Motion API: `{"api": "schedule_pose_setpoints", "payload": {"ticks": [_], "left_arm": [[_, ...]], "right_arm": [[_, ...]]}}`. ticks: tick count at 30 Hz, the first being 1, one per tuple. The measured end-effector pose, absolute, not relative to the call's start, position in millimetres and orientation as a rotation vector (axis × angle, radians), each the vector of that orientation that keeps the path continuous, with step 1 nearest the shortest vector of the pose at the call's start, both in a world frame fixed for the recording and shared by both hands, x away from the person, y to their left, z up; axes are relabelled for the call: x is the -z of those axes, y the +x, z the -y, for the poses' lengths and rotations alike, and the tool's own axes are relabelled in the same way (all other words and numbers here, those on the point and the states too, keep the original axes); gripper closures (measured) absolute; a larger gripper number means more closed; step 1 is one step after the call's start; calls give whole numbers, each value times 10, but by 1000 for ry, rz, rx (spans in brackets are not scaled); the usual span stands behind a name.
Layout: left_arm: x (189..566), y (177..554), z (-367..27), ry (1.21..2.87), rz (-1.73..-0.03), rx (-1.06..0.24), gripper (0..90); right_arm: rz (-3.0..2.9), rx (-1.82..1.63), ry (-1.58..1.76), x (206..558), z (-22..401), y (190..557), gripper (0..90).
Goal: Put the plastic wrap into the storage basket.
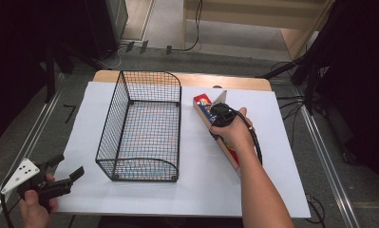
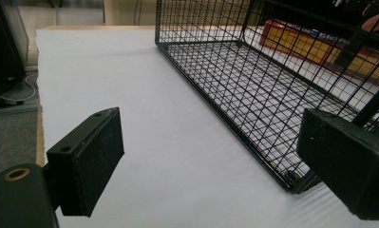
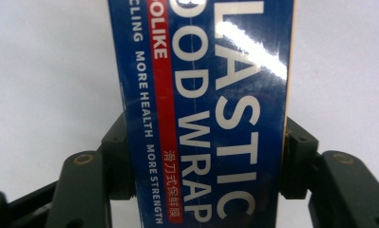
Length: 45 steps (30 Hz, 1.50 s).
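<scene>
Pinching plastic wrap box (image 3: 201,109) between jaws: right gripper (image 3: 203,161) (box ends cut off); left gripper (image 2: 211,161) spread beside wire basket (image 2: 253,80).

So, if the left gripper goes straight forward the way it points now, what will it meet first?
Probably the wire basket: its near corner lies ahead of the open left gripper, by the right-hand jaw. The depth is unclear, so it might slide past on the white sheet.

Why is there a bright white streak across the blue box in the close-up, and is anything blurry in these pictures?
Right gripper view: the streak is room light glaring off the glossy food wrap box; its nearest lettering looks soft. Left gripper view: the near pads are slightly blurred, the wire basket sharper. High view: evenly lit, dark edges.
</scene>
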State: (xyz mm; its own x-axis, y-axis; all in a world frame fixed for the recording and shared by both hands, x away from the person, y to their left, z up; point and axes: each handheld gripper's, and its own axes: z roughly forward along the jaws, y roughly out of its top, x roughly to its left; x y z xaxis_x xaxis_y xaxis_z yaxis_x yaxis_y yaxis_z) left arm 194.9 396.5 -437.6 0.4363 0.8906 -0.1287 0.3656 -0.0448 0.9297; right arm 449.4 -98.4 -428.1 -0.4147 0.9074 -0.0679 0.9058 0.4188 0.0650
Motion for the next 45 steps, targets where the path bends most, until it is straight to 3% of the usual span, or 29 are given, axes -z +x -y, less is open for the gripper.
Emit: {"api": "schedule_pose_setpoints", "payload": {"ticks": [27, 45], "left_arm": [[4380, 1957, -3953, 1639, -1113, -618, 88], [4388, 1957, -3942, 1642, -1114, -615, 88]], "right_arm": [[-2663, -134, 1390, 3931, 1363, 4291, 409], [-2689, -225, 1232, 3691, 1220, 4217, 408]]}}
